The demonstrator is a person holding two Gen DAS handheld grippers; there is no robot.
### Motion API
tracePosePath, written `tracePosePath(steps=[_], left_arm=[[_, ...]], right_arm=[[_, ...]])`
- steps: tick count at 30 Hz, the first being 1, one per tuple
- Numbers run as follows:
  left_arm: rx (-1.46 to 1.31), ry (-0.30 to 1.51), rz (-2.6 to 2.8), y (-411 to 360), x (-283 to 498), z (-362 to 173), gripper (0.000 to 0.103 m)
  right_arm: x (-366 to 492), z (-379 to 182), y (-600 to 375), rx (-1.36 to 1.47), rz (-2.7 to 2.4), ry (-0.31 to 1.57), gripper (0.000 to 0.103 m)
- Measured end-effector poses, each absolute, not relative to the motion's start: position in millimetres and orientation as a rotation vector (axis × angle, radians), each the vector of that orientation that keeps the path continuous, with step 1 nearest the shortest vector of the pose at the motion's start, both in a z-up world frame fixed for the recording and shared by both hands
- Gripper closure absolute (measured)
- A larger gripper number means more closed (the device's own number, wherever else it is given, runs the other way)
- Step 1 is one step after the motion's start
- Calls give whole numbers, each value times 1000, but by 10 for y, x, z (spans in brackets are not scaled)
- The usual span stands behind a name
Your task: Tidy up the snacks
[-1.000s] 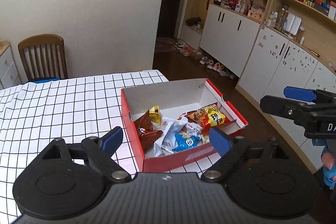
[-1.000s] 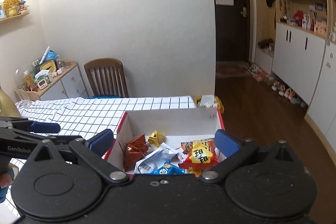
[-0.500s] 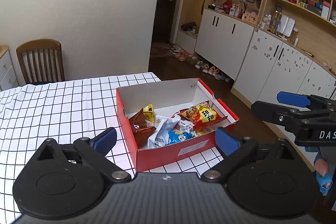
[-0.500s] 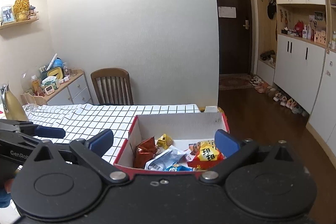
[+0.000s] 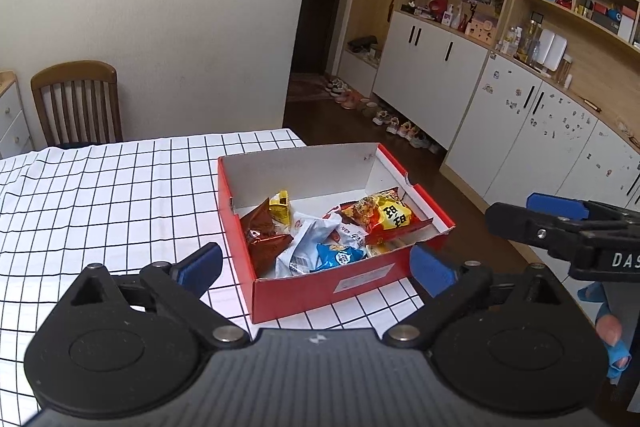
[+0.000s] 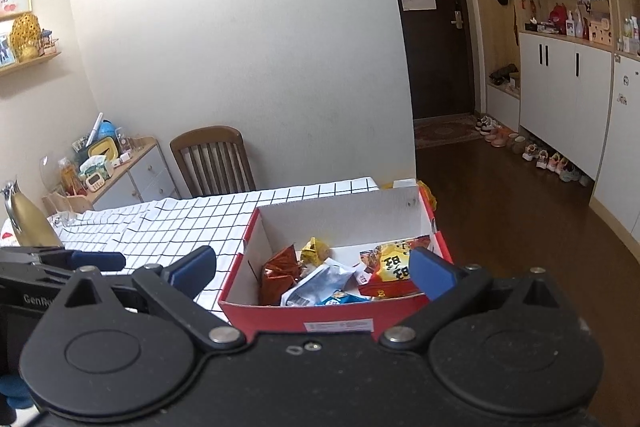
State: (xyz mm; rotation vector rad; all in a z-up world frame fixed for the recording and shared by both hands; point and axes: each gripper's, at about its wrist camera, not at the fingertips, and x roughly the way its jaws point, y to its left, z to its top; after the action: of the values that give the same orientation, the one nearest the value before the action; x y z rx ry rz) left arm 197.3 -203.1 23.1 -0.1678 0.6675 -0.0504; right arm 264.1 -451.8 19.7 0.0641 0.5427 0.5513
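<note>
A red shoebox (image 5: 320, 291) without a lid stands on the checked tablecloth (image 5: 100, 195) near the table's right edge. Inside lie several snack packets: a yellow-and-red one (image 5: 386, 217), a brown one (image 5: 264, 231), a white one (image 5: 316, 239), a blue one (image 5: 340, 257). My left gripper (image 5: 316, 267) is open and empty, its blue pads level with the box's near wall. My right gripper (image 6: 313, 270) is likewise open and empty just short of the box (image 6: 340, 323). Its fingers (image 5: 520, 223) reach in from the right, beyond the table.
A wooden chair (image 5: 76, 99) stands at the table's far side against the wall. A low cabinet (image 6: 120, 163) with clutter and a gold jug (image 6: 24, 223) sit far left. Right of the box the table ends over dark floor (image 6: 520, 227) with white cupboards beyond.
The left jaws spread wider. The right gripper drew back a little, so the box's red front wall now shows in its view.
</note>
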Motion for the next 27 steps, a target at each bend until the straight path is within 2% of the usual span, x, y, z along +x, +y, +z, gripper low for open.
tracePosePath(steps=[27], left_arm=[[-162, 670, -40, -2038, 2068, 232, 2]], right_arm=[[2725, 162, -4530, 74, 547, 563, 0]])
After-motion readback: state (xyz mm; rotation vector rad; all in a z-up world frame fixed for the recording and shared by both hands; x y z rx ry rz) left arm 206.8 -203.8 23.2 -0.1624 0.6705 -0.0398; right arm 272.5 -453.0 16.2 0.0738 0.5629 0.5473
